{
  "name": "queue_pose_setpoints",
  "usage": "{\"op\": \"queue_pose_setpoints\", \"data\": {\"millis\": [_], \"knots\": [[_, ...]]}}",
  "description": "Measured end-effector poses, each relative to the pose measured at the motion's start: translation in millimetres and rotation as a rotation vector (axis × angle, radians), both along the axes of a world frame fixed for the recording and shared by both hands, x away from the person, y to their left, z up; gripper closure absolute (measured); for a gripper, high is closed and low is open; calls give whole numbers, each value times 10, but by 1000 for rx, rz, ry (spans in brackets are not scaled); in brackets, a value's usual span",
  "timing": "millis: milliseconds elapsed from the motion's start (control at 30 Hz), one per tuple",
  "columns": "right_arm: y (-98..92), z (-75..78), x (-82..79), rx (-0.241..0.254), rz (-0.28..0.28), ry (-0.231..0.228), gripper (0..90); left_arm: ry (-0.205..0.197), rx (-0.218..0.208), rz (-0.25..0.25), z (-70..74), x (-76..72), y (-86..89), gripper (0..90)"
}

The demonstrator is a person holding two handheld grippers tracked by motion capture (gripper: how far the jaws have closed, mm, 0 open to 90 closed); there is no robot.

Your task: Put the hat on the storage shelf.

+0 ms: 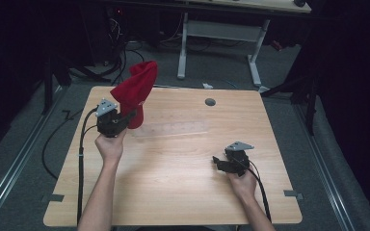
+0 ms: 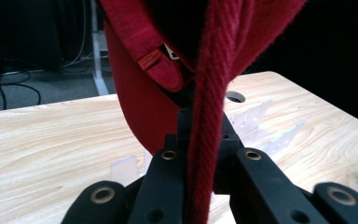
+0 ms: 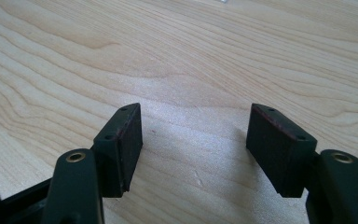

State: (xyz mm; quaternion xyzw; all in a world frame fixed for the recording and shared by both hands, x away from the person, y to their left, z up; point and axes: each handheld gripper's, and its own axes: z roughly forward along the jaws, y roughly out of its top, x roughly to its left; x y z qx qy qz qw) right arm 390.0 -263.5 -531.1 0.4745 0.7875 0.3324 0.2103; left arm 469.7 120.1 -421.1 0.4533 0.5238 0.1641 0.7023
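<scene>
The red cloth (image 1: pixel 136 89) hangs lifted above the far left part of the table (image 1: pixel 173 192), a twisted edge of it pinched tight in the closed jaws of your left gripper (image 1: pixel 117 118), just beside a clear plastic rack (image 1: pixel 171 129) lying flat. Your right gripper (image 1: pixel 220 163) rests low near the table's right side, well apart, its jaws parted wide with nothing between them. You look to be at the carrying step, so next bring the free gripper across to catch a loose edge.
</scene>
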Motion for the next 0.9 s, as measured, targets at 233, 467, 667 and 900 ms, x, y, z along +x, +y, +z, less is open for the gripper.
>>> {"op": "queue_pose_setpoints", "data": {"millis": [233,467,667,900], "knots": [[2,-1,0,1,0,-1,359,24,11,19,-89,92,-4,855],[3,-1,0,0,2,-1,355,36,8,29,-126,131,-20,854],[5,-2,-1,-3,7,-3,350,50,9,39,-175,168,-53,853],[11,-3,-1,-3,4,-3,345,51,27,43,-225,175,-90,852]]}}
